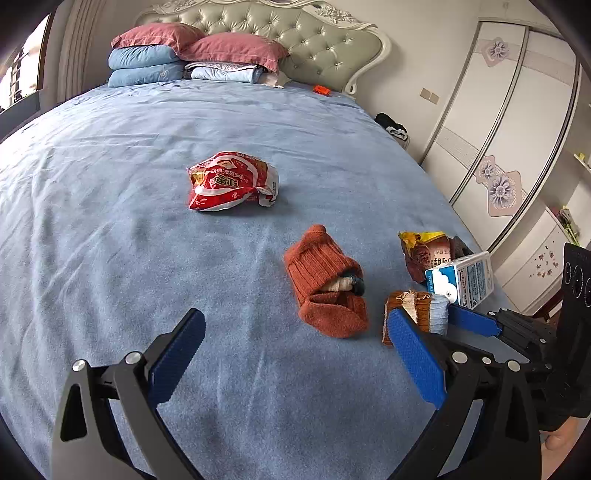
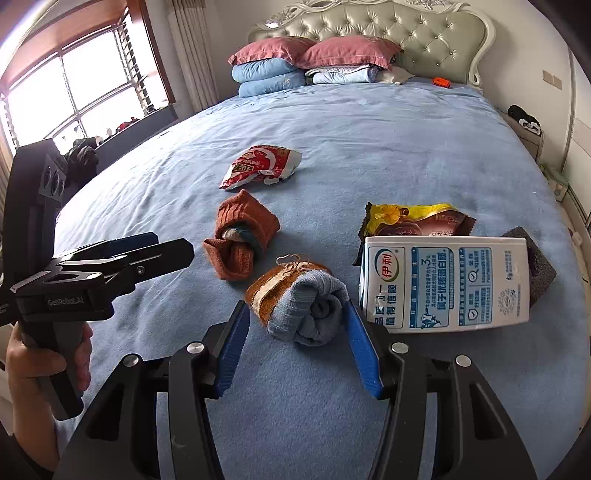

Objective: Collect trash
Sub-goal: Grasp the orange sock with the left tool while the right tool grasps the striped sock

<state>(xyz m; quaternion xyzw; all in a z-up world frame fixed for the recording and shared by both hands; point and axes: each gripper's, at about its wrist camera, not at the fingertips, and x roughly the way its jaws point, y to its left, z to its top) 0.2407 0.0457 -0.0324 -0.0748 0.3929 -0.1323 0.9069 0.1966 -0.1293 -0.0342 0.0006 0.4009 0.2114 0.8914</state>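
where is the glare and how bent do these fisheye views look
Right wrist view: the window at upper left is blown out white, and the headboard bows with the lens. Left wrist view: daylight is even, the wardrobe doors curve strongly at the right edge, and dark corners ring the frame. Both stay sharp on the milk carton.

Two snack wrappers (image 2: 258,166) (image 2: 417,219), two sock rolls (image 2: 242,240) (image 2: 299,299), one milk carton (image 2: 443,284)

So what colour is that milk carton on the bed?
White with blue panels; the milk carton shows best in the right wrist view.
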